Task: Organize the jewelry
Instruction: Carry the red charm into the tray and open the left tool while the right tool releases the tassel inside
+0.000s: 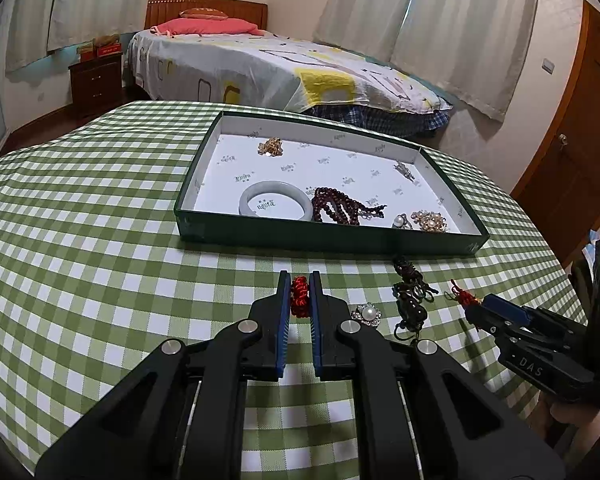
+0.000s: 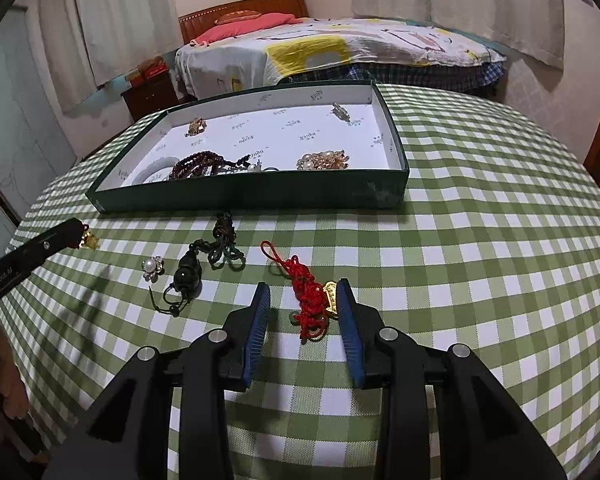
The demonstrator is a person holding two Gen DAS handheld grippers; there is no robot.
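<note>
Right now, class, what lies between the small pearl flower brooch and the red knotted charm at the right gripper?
A dark knotted cord with a round dark bead lies between them, plain in the right wrist view.

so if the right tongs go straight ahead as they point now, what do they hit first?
Probably the red knotted charm with its gold pendant, which already lies between the open right tongs. Beyond it is bare checked cloth, then the green tray's near wall. Height above the table is hard to judge.

The box wall (image 2: 260, 196) hides part of the pale bangle (image 2: 156, 170).
</note>
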